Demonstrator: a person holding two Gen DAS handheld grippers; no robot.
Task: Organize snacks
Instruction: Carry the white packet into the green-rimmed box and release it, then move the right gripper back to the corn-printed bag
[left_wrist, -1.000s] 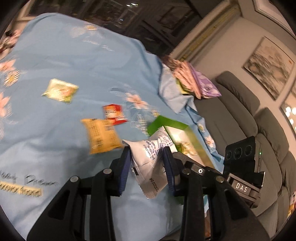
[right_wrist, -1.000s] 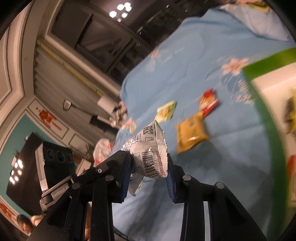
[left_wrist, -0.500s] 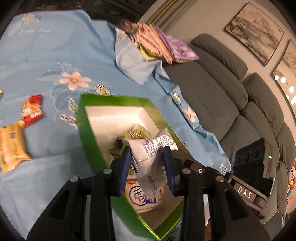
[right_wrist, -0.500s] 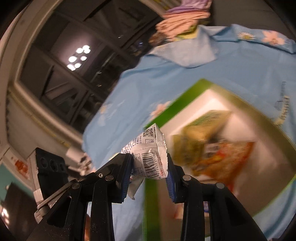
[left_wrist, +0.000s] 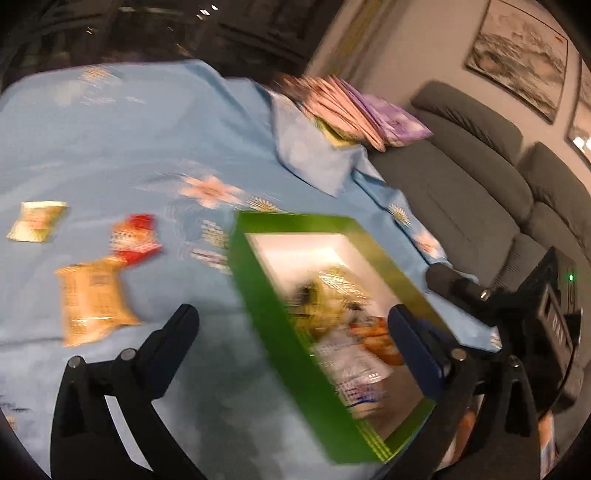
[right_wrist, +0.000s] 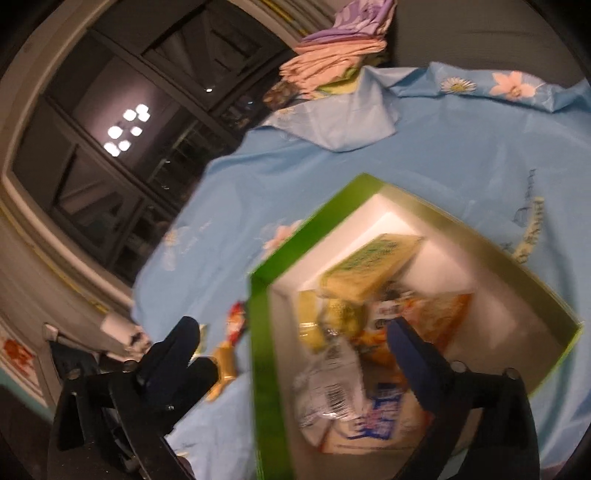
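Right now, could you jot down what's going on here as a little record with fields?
surface: blue flowered cloth
container: green box, open on top, white inside
in box: several snack packets, among them a white barcoded packet
outside box: yellow packet, red packet, pale green packet
left gripper: jaws just opened, nothing between the pads
right gripper: jaws just opened, empty, over the box
background: grey sofa, folded cloths

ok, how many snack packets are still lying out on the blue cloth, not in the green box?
3: a yellow-orange packet nearest, a red packet just beyond it, a pale green-white packet far left. Others may lie out of view.
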